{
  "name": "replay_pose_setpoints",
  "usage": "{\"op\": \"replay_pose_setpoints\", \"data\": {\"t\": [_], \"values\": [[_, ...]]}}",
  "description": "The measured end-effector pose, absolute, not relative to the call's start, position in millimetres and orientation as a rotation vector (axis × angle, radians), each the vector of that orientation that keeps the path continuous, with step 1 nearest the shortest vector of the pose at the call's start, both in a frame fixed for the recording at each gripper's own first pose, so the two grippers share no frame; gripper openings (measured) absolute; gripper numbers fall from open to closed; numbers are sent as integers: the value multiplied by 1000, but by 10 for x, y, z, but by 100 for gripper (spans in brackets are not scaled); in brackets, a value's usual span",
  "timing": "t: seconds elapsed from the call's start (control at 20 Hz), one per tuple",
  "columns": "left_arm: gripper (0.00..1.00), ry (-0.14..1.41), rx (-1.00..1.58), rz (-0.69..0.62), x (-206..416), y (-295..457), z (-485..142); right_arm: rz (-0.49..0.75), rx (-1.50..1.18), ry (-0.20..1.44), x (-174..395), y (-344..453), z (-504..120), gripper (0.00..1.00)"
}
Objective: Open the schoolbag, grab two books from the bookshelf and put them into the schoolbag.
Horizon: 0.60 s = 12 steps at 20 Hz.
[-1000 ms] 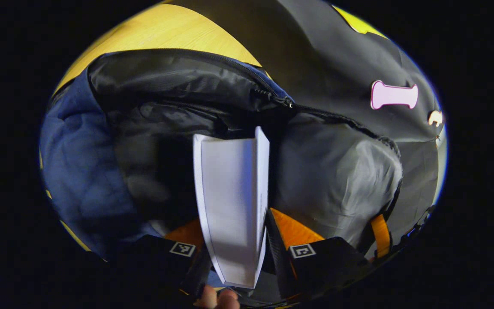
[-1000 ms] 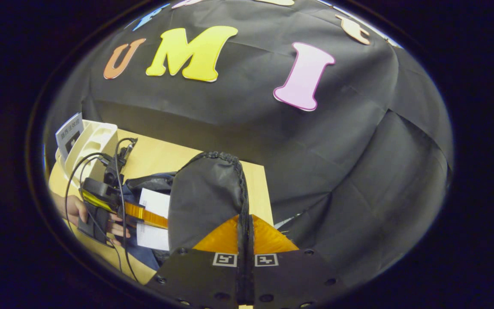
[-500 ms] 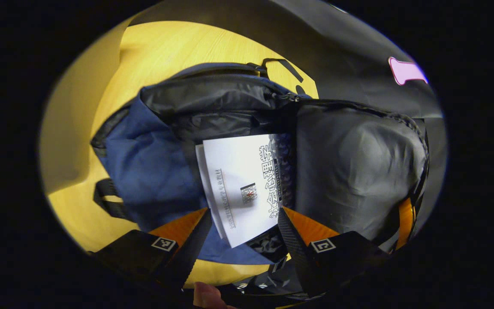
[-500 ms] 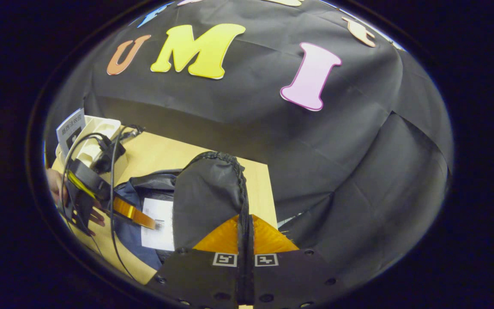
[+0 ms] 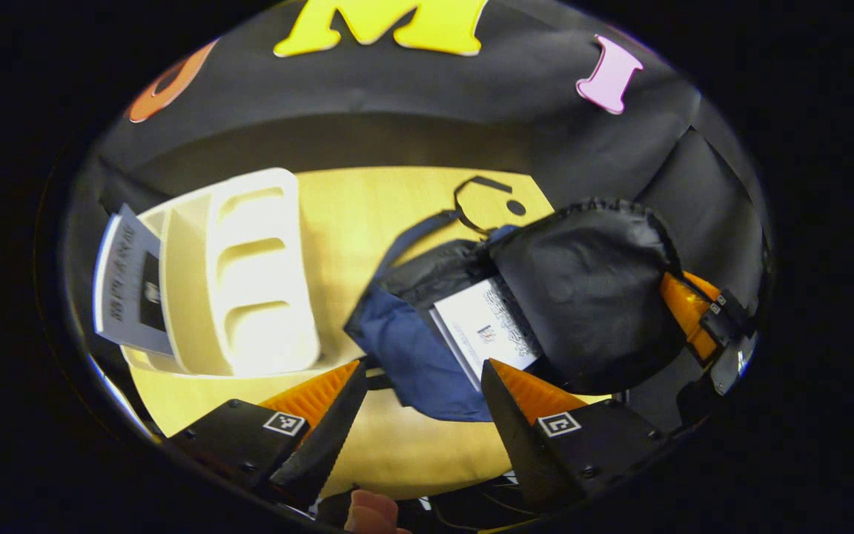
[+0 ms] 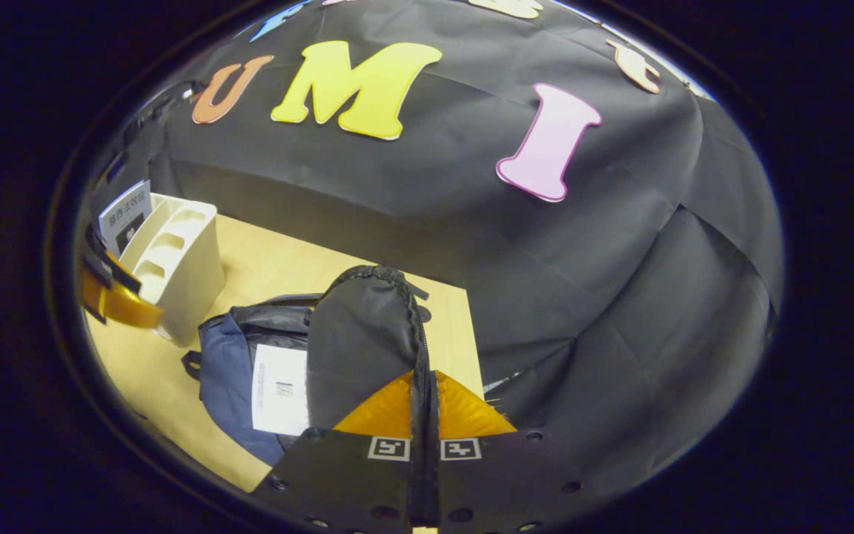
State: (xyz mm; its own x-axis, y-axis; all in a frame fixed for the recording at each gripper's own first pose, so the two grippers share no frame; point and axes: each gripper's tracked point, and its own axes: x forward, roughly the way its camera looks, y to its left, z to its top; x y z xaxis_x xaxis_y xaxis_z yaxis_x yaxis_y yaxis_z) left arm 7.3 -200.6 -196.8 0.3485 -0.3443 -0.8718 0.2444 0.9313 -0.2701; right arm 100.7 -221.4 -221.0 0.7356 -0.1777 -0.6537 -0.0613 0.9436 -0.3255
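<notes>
Your left gripper (image 5: pixel 419 386) hangs open over the table (image 5: pixel 368 215), holding nothing. Your right gripper (image 6: pixel 424 415) is clamped on the bag's flap (image 6: pixel 360 334), holding the bag (image 5: pixel 412 348) open. One book (image 5: pixel 482 330) lies in its mouth, cover print too small to read. Another book (image 5: pixel 127 285) stands in the shelf (image 5: pixel 242 274).

Schoolbag (image 5: pixel 412 356) matt blue cloth, black lining slightly shiny; book (image 5: pixel 482 330) white paper; bookshelf (image 5: pixel 249 274) smooth cream plastic; surface (image 5: pixel 353 215) pale wood.
</notes>
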Motion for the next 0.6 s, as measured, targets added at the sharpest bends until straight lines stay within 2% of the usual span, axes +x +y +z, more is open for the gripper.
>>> {"op": "replay_pose_setpoints", "data": {"t": [0.1, 0.2, 0.25, 0.3, 0.45, 0.6], "values": [[98, 1101, -86, -328, 137, -1604, -1772, -63, -357, 744, 988, -2150, -2210, 3], [98, 1045, -75, -265, 242, -1162, -1586, -59, -366, 749, 977, -2095, -2236, 0], [97, 1031, -64, -227, 300, -918, -1529, -58, -375, 749, 984, -2080, -2245, 3], [97, 1035, -58, -191, 309, -677, -1513, -57, -382, 744, 984, -2055, -2242, 1], [98, 1061, -90, -114, 336, -104, -1338, -64, -385, 745, 981, -2037, -2255, 3], [98, 1065, -38, -64, 470, 422, -1178, -79, -366, 748, 953, -2060, -2256, 0]]}}
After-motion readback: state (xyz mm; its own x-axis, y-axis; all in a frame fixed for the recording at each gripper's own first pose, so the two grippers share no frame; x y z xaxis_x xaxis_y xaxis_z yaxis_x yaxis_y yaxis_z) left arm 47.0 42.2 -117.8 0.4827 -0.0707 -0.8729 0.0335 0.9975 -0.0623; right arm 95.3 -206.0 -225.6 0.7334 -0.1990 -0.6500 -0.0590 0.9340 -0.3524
